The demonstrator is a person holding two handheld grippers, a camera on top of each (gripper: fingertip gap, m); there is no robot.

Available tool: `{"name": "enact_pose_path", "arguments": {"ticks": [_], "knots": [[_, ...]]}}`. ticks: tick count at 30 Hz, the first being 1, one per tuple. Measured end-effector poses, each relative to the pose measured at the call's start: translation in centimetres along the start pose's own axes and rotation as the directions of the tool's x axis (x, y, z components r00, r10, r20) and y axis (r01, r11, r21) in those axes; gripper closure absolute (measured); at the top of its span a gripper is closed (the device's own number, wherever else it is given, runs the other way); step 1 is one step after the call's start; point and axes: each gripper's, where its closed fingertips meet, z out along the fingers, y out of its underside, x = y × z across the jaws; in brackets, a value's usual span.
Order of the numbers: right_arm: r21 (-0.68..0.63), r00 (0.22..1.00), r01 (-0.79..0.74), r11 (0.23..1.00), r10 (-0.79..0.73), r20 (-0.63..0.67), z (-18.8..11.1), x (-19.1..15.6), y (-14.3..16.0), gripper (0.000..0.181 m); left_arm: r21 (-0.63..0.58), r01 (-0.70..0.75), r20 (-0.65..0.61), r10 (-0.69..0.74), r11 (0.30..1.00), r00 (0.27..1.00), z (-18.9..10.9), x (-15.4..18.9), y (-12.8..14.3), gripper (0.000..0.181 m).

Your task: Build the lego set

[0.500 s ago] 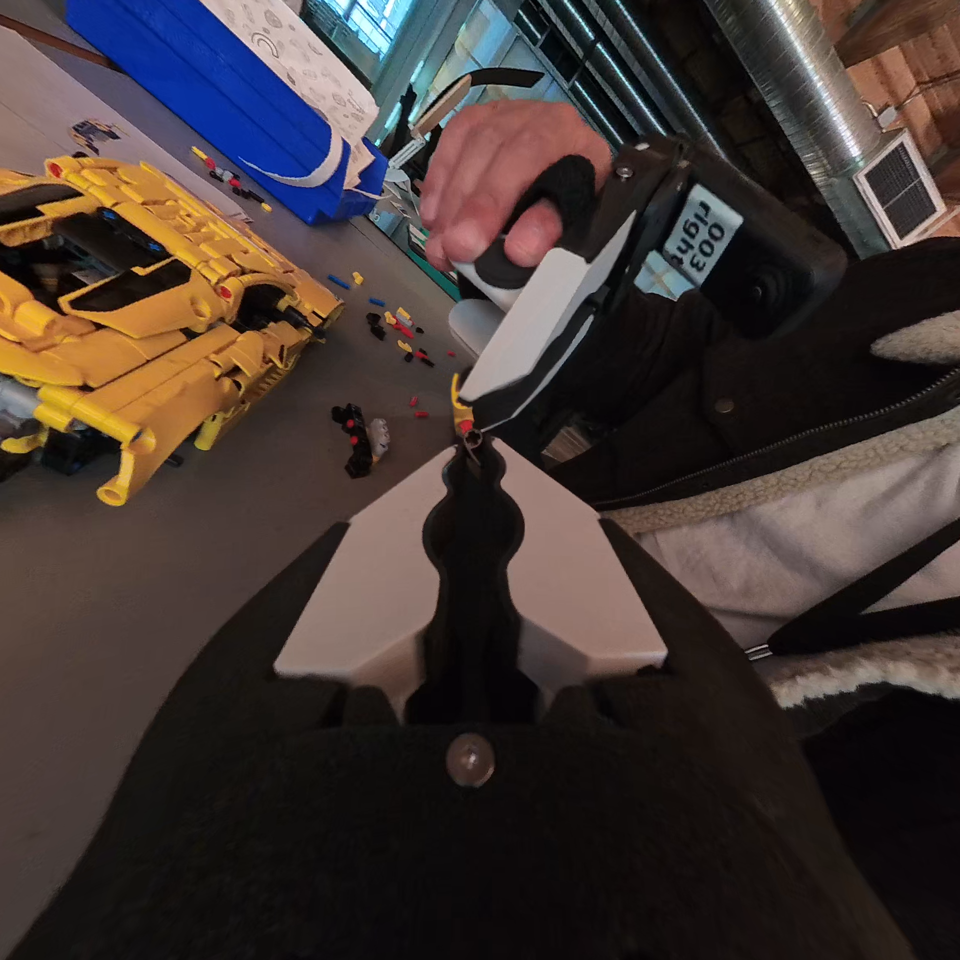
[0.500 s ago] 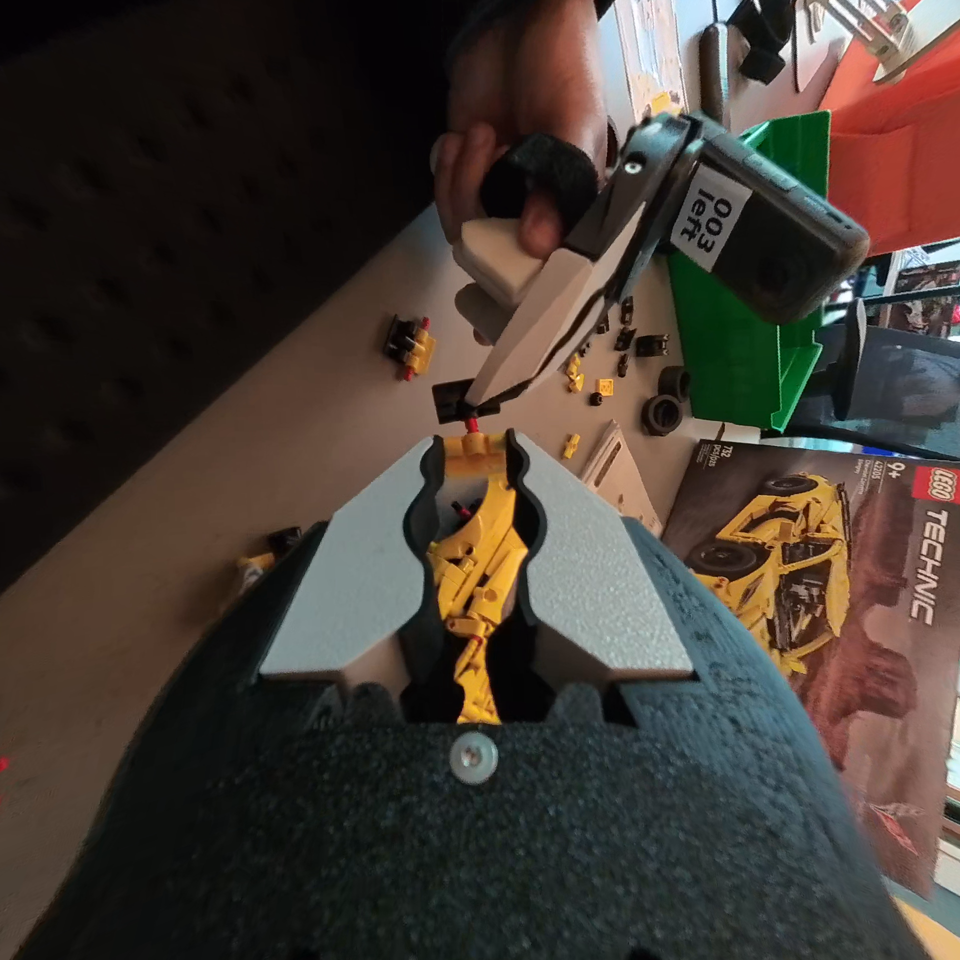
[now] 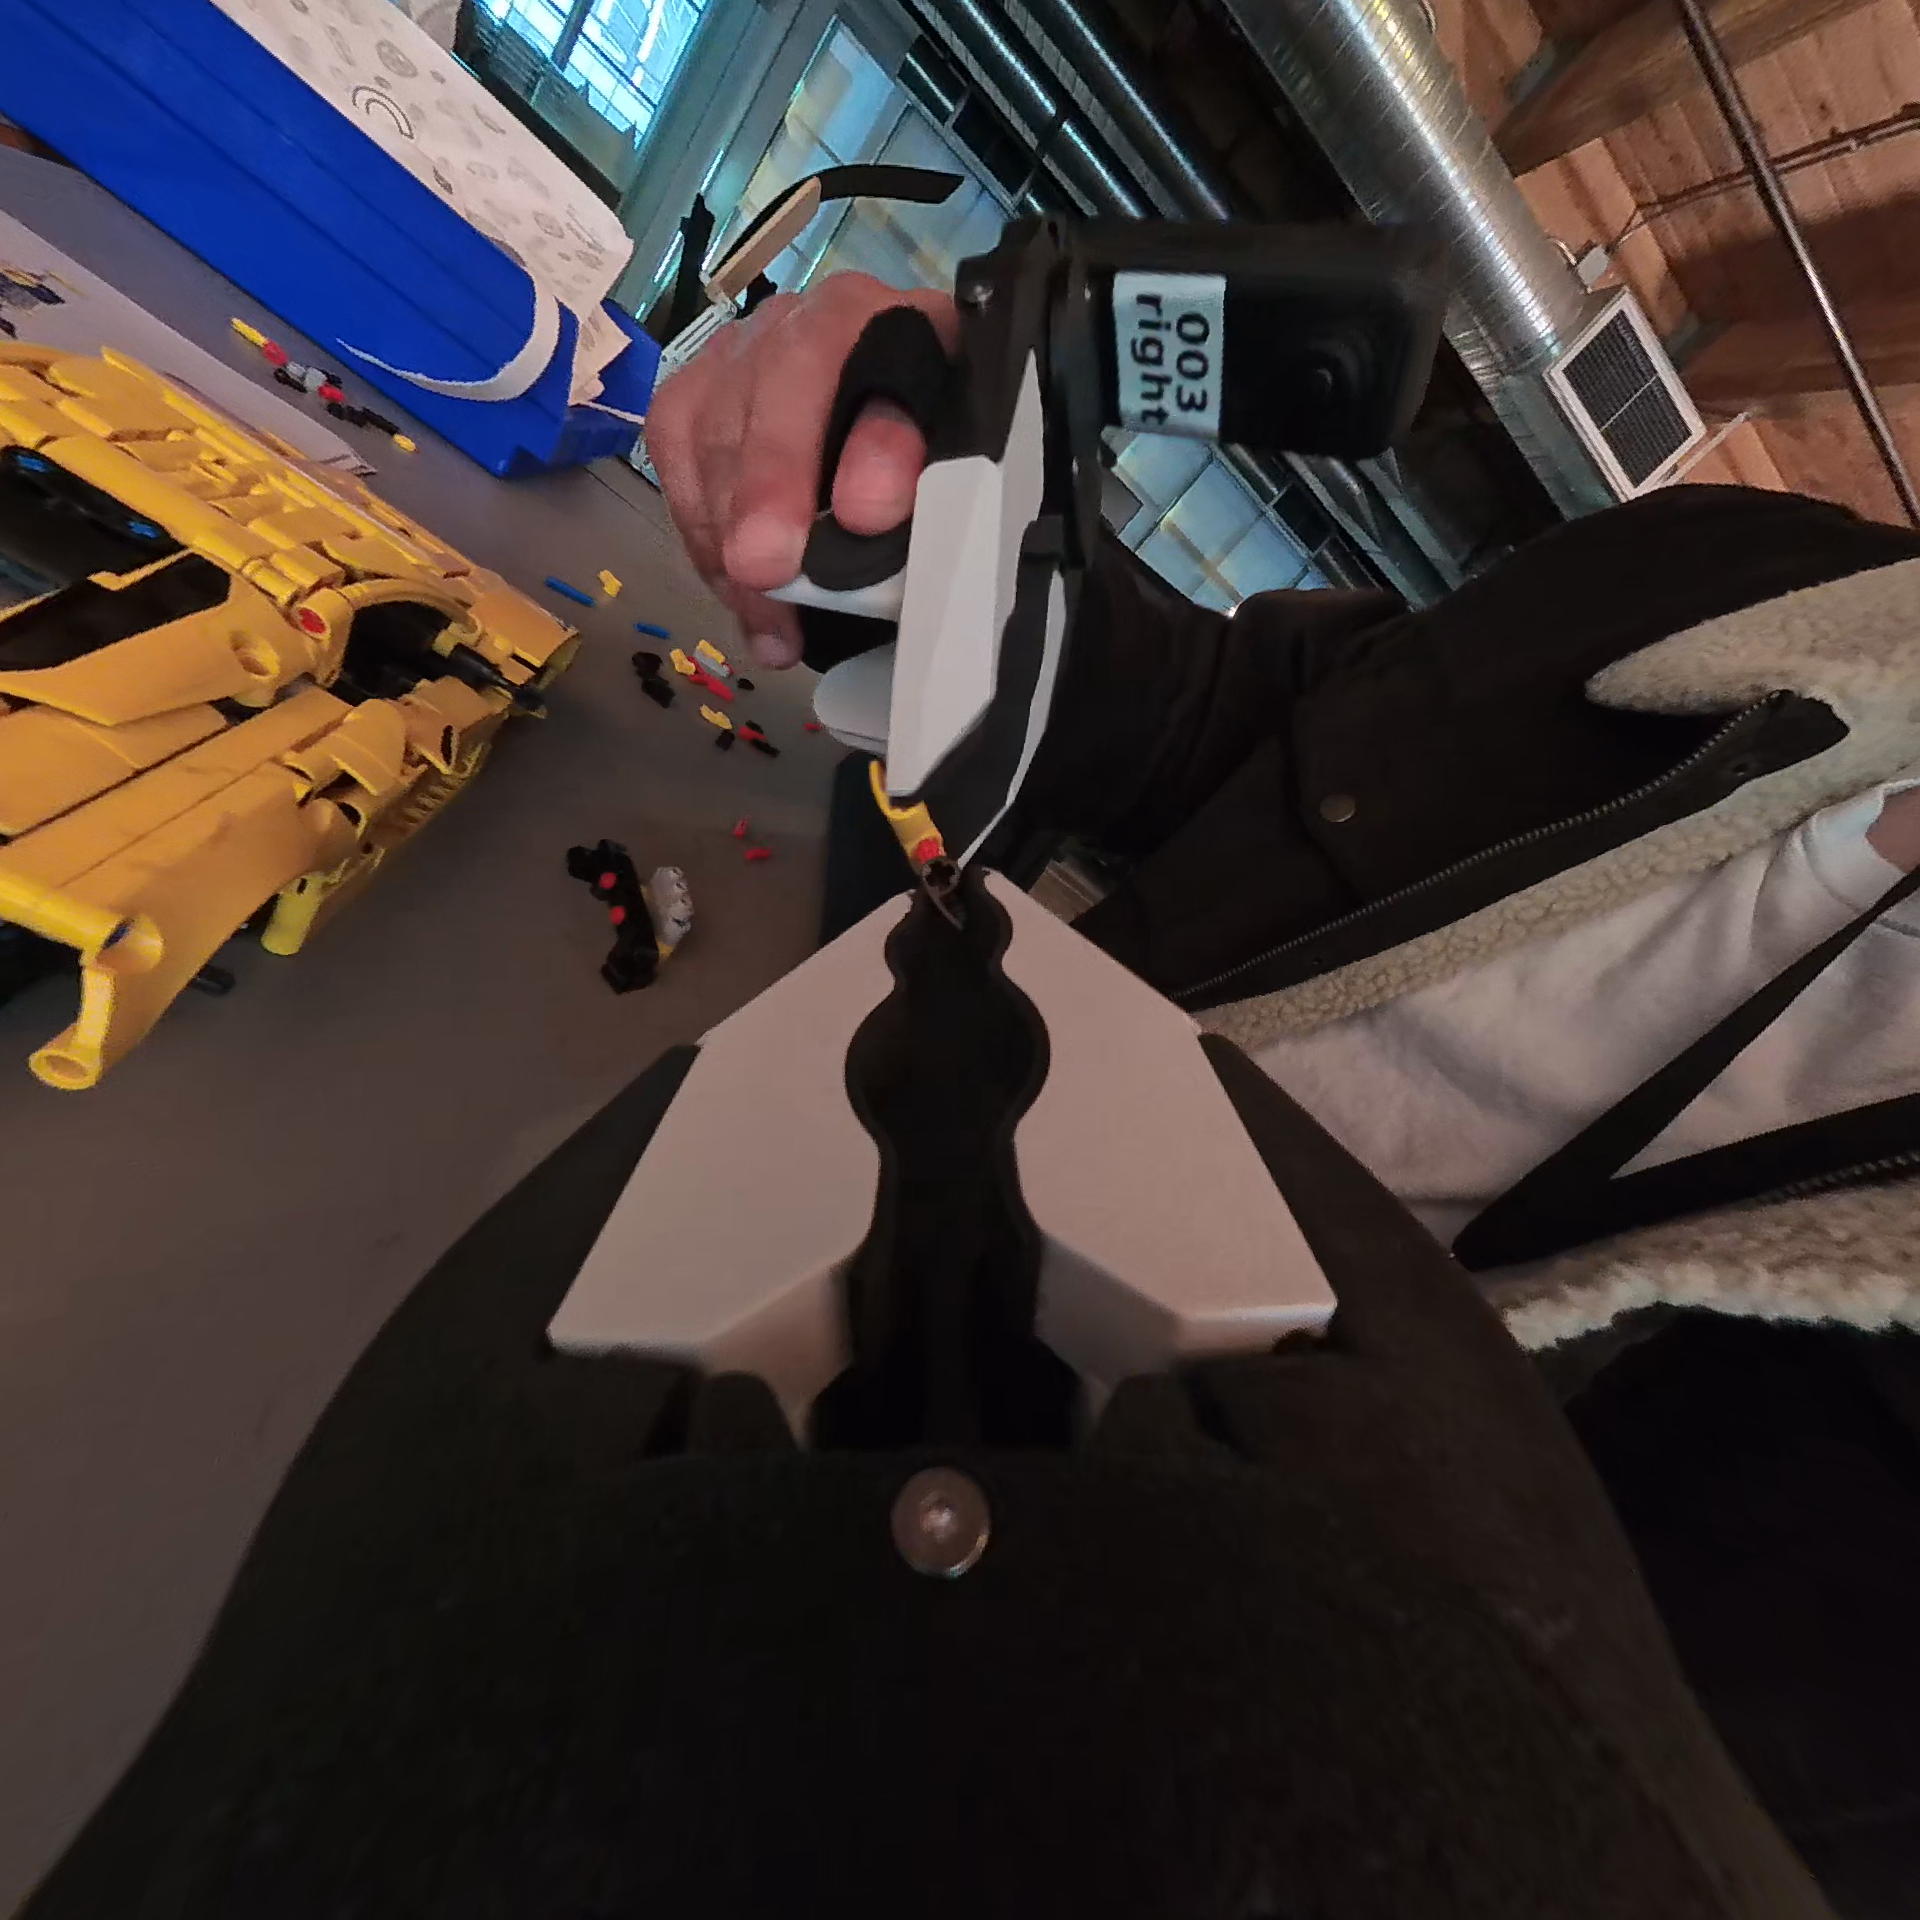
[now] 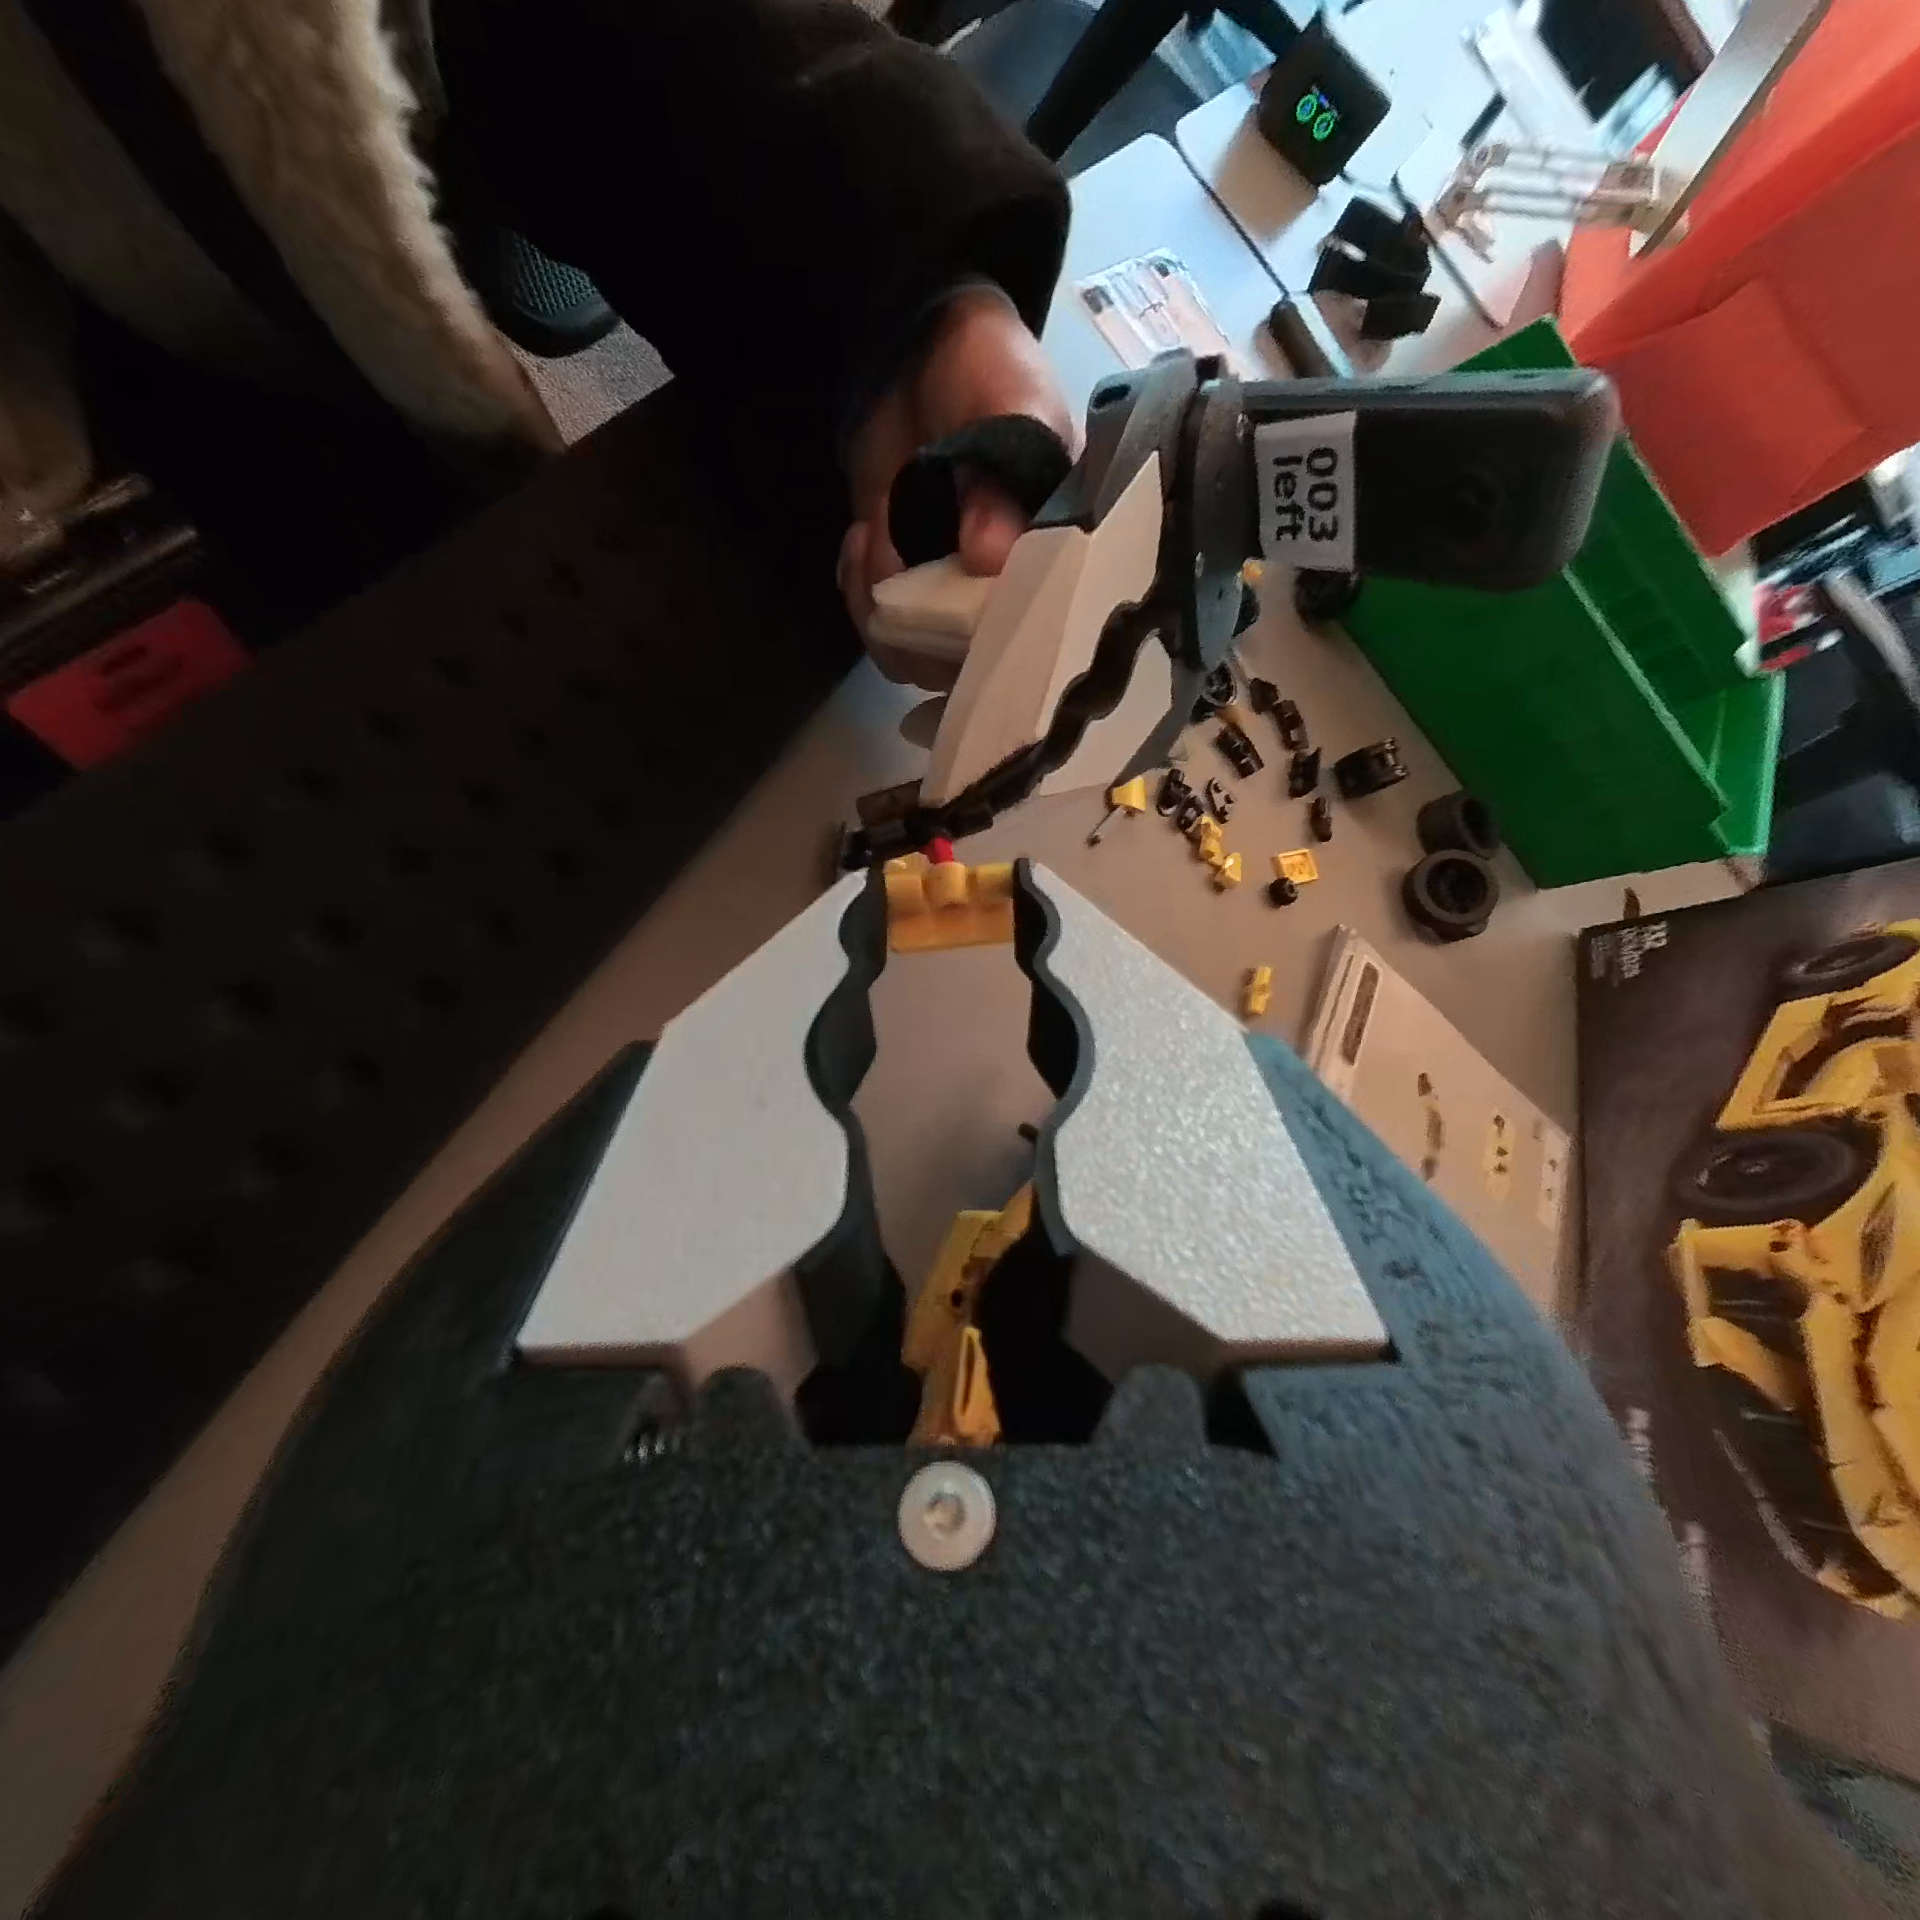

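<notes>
The right hand-held gripper point(image 4: 951, 894) pinches a small yellow piece point(image 4: 948, 906) between its fingertips at a narrow spread set by the piece's width. A red pin point(image 4: 940, 852) sticks out of the piece at its 12 o'clock side. The left hand-held gripper point(image 3: 951, 902) is closed almost completely on a small black piece point(image 3: 943, 883), and in the right wrist view that black piece point(image 4: 883, 816) sits just past the red pin, touching or nearly so. The step appears to be pressing the black part onto the pin in mid-air, above the table point(image 3: 312, 1195).

Farther out in the left wrist view, at about 9 o'clock, the large yellow car model point(image 3: 229, 675) rests on the table, with a small black and red sub-assembly point(image 3: 629, 920) between it and the fingertips, and loose small pieces point(image 3: 707, 696) scattered beyond. In the right wrist view, at 2 o'clock, lie black connectors point(image 4: 1257, 748) and tyres point(image 4: 1449, 883), then a green bin point(image 4: 1610, 727); at 3 o'clock lies the set's box point(image 4: 1745, 1195).

The risks come from the slim hold. Both parts are gripped only at the very tips, so an off-axis push could twist the yellow piece in the pads or pop the black one free. If pin and hole are not lined up, force would skew rather than seat them. A dropped part could land among the loose pieces or roll off the table edge, which lies close below.
</notes>
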Motion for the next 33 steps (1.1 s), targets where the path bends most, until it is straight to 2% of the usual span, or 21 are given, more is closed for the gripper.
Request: {"name": "enact_pose_path", "arguments": {"ticks": [1,3,5,9,11,12,13,14,16,18,19,21,23,28,33], "knots": [[-0.004,0.999,-0.041,0.999,0.041,0.015,0.0,0.0,0.0,0.158,-0.005,-0.001,0.011,0.001,1.0,1.0,0.0,-0.2,0.1,0.176],[0.006,0.994,-0.099,0.995,0.099,0.036,-0.1,0.0,-0.4,0.17,-0.037,-0.014,0.021,0.014,0.999,1.0,0.4,-0.2,0.6,0.176],[0.0,0.997,-0.078,0.997,0.078,0.026,0.1,0.0,-0.3,0.174,-0.038,-0.019,0.027,0.02,0.999,0.999,0.4,-0.2,0.6,0.176],[0.028,0.985,-0.072,0.997,0.076,-0.156,-1.0,1.8,-0.6,0.179,-0.02,-0.021,0.03,0.021,1.0,0.999,0.2,-0.2,0.3,0.176],[0.056,0.967,-0.151,0.987,0.159,-0.2,-2.0,2.3,-0.5,0.178,-0.019,-0.036,0.041,0.036,0.999,0.999,0.2,-0.3,0.3,0.176],[0.072,0.947,-0.251,0.965,0.26,-0.186,-2.3,2.3,-0.2,0.17,-0.014,-0.052,0.052,0.053,0.999,0.997,0.2,-0.3,0.2,0.176],[0.083,0.908,-0.38,0.921,0.388,-0.155,-2.3,2.2,0.3,0.156,-0.016,-0.071,0.064,0.072,0.997,0.995,0.2,-0.4,0.2,0.176],[0.089,0.845,-0.515,0.853,0.522,-0.116,-2.2,2.0,1.1,0.152,-0.024,-0.087,0.072,0.088,0.996,0.993,0.3,-0.4,0.2,0.176],[0.113,0.691,-0.723,0.682,0.717,0.091,-1.8,0.6,0.9,0.152,-0.033,-0.147,0.085,0.149,0.989,0.985,0.5,-0.2,0.2,0.176],[0.115,0.508,-0.86,0.497,0.817,0.272,-1.6,-0.1,0.2,0.152,-0.037,-0.231,0.094,0.234,0.972,0.968,0.7,0.3,0.1,0.176],[0.09,0.457,-0.886,0.455,0.822,0.34,-1.5,-0.6,-0.1,0.153,-0.044,-0.251,0.098,0.254,0.967,0.962,0.8,0.4,0.2,0.176],[0.069,0.415,-0.903,0.424,0.817,0.401,-1.2,-1.1,-0.5,0.163,-0.066,-0.254,0.107,0.26,0.965,0.96,1.0,0.1,0.5,0.176],[0.075,0.436,-0.893,0.445,0.81,0.392,-1.0,-1.1,-0.4,0.174,-0.067,-0.264,0.1,0.27,0.962,0.958,1.0,0.3,0.6,0.176],[0.066,0.442,-0.888,0.455,0.805,0.397,-1.0,-1.1,-0.3,0.175,-0.07,-0.293,0.111,0.299,0.954,0.948,1.1,0.4,0.5,0.176],[0.129,0.387,-0.92,0.371,0.8,0.458,-1.4,-0.2,-1.2,0.175,-0.015,-0.331,0.12,0.33,0.944,0.936,0.8,1.1,-0.5,0.176]]}}
